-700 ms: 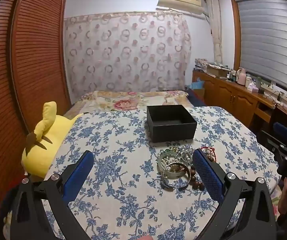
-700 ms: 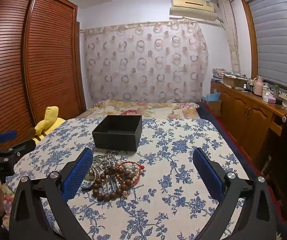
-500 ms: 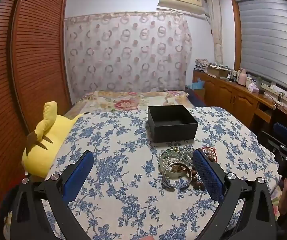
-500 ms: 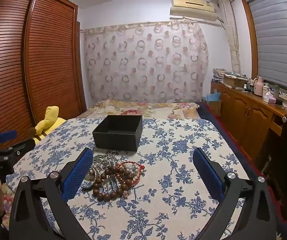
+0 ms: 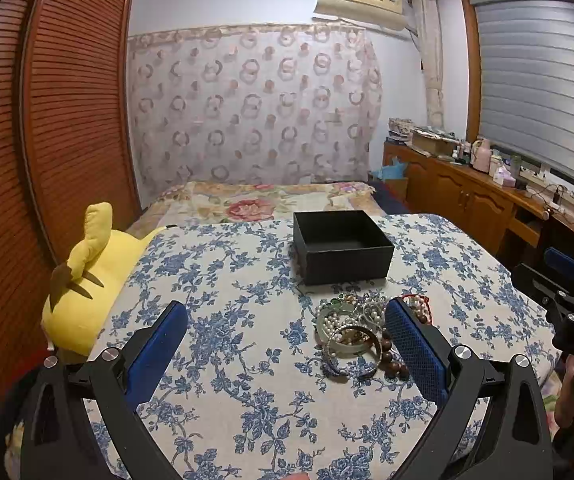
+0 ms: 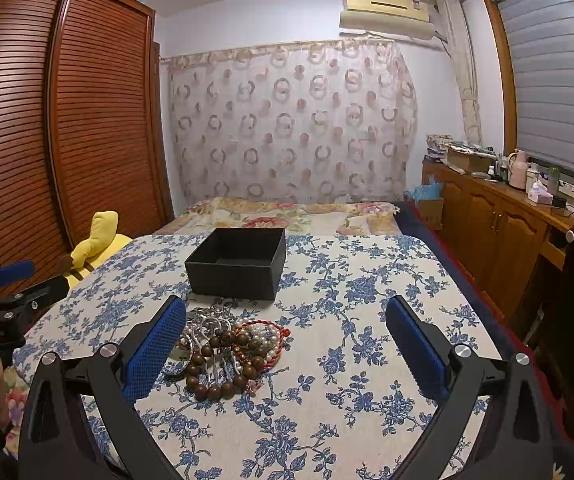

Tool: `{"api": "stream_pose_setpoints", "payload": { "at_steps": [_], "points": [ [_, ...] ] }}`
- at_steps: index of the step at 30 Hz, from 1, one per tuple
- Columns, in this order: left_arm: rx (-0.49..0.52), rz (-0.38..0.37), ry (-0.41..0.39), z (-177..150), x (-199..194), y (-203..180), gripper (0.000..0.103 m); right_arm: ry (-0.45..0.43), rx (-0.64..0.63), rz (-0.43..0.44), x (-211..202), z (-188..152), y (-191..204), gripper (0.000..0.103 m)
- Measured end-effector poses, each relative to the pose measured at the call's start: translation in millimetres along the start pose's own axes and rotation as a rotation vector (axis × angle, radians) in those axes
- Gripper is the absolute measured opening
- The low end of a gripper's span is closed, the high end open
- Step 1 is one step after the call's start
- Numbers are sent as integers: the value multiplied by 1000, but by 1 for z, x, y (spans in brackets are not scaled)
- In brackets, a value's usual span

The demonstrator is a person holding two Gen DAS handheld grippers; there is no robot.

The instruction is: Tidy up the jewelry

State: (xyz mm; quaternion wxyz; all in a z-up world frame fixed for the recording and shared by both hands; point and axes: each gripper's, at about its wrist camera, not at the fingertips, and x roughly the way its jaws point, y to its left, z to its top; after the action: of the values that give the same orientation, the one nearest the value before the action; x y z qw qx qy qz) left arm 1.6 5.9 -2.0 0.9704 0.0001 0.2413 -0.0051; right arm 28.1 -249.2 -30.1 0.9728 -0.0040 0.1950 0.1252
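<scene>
A pile of jewelry [image 5: 353, 334] lies on the blue-flowered tablecloth: silver bangles, pearl strands, a brown bead bracelet and a red cord bracelet. It also shows in the right wrist view [image 6: 227, 350]. An open, empty black box [image 5: 341, 246] stands just behind the pile, also in the right wrist view [image 6: 239, 262]. My left gripper [image 5: 285, 342] is open and empty, above the table, with the pile beside its right finger. My right gripper [image 6: 285, 342] is open and empty, with the pile beside its left finger.
A yellow plush toy [image 5: 89, 276] leans at the table's left edge. A bed [image 5: 263, 200] lies behind the table. A wooden wardrobe [image 6: 47, 128] stands at the left and wooden cabinets [image 6: 499, 216] with clutter run along the right wall.
The left gripper has shifted slightly; the box and pile sit a little further right in its view. The right gripper has barely moved.
</scene>
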Motion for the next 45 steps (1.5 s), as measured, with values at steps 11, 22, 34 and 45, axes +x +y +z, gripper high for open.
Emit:
{"api": "stream_pose_setpoints", "payload": {
  "at_steps": [11,22,34,45],
  "points": [
    [1,1,-4,-3,4,-2,96,1,1,1,0,0,-1,101],
    [-1,-16,-21,1,-5,-6,96,4,3,-4,1,1,-1,101],
    [0,-13,-22,1,-6,-5,96,5,5,-5,-1,3,-5,101],
    [1,-11,-23,1,-6,-6,96,3,6,-5,-1,3,-4,101]
  ]
}}
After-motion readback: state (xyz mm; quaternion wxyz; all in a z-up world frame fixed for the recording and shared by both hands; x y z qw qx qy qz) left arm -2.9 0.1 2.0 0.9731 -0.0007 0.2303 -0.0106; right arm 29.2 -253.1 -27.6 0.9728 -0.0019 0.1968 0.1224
